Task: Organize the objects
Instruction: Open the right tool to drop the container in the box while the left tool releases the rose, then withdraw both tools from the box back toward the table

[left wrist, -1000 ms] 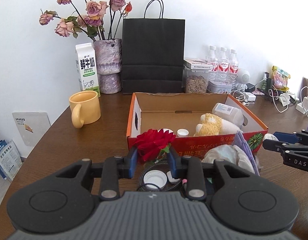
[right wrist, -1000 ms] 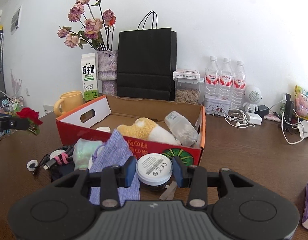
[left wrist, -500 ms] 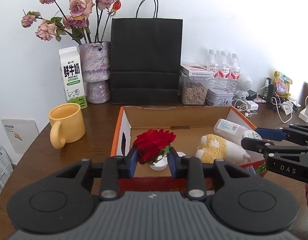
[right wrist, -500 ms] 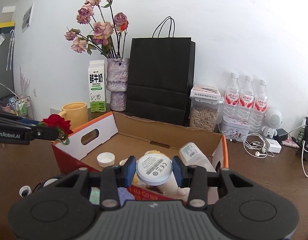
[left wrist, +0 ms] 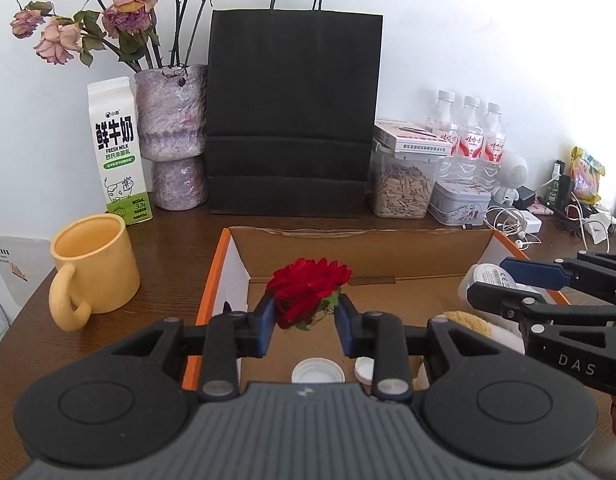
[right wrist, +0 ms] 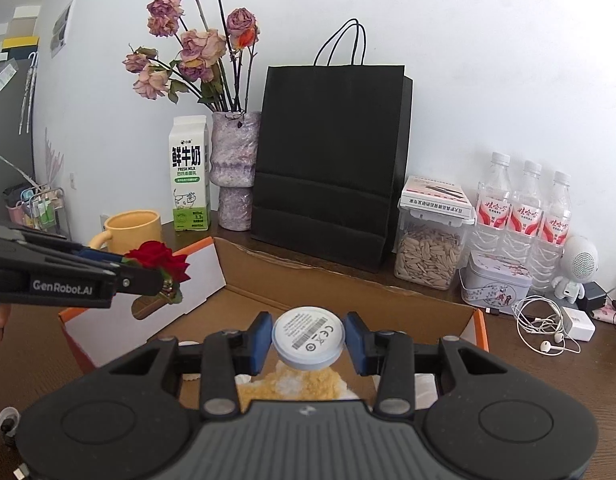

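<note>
Both grippers now carried above cardboard box point(left wrist: 362, 240), formerly short of it. Left gripper point(left wrist: 304, 314) pinches red rose point(left wrist: 308, 290); right gripper point(right wrist: 308, 340) pinches white round device point(right wrist: 308, 338). Box holds bottle caps point(left wrist: 317, 370), plush toy point(right wrist: 296, 386).

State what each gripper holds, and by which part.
Left gripper pinches the red rose at the base of its bloom. Right gripper clamps the white round device by its sides.

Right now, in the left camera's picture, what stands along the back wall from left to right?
Milk carton → purple vase of dried roses → black paper bag → clear jar of seeds with a flat box on top → three water bottles → small white robot figure.
</note>
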{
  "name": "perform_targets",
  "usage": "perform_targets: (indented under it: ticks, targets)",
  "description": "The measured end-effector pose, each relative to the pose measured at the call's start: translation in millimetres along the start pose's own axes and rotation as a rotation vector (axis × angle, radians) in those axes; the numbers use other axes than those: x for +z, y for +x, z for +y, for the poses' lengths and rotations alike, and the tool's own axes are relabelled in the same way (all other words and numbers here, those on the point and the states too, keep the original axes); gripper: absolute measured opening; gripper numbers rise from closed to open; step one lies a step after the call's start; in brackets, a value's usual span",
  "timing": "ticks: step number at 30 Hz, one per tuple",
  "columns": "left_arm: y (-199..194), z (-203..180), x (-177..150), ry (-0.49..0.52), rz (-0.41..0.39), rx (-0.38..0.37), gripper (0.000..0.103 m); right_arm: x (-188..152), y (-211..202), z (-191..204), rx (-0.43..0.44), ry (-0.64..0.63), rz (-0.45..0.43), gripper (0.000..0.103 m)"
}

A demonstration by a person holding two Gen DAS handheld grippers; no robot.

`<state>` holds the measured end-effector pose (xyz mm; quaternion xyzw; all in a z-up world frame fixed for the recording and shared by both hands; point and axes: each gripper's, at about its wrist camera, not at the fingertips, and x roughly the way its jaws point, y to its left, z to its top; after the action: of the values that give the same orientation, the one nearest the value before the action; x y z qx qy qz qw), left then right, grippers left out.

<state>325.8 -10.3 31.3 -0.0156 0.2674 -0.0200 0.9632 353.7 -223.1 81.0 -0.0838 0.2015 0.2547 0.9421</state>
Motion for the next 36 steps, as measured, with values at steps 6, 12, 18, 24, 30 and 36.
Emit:
perform_targets:
  ticks: [6,12,18,24,30,36]
  targets:
    - [26.1,-2.1,5.4,-0.009,0.011,-0.011,0.033,-1.9,16.2,-7.7,0.008,0.008,0.017,0.039]
    - [32.3,-0.2,4.8,-0.018,0.017,-0.014,0.079,-4.7,20.7,-10.1,-0.008,0.018,0.042,0.061]
    - [28.1,0.4,5.7,-0.037,-0.006,0.005,0.103,-4.6,16.3,-8.0,-0.024,0.013,0.03,0.101]
    - [29.1,-1.5,5.0,-0.029,0.001,0.009,0.103,-3.5,15.4,-7.3,-0.023,0.014,0.029,0.103]
    - [23.0,-2.4,5.1,-0.03,-0.008,0.015,0.103,-3.2,13.0,-5.9,-0.027,0.017,0.026,0.103]
    - [3.4,-1.0,1.5,-0.048,-0.021,0.023,0.103,-3.8,-0.2,-3.0,-0.037,0.025,0.012,0.103]
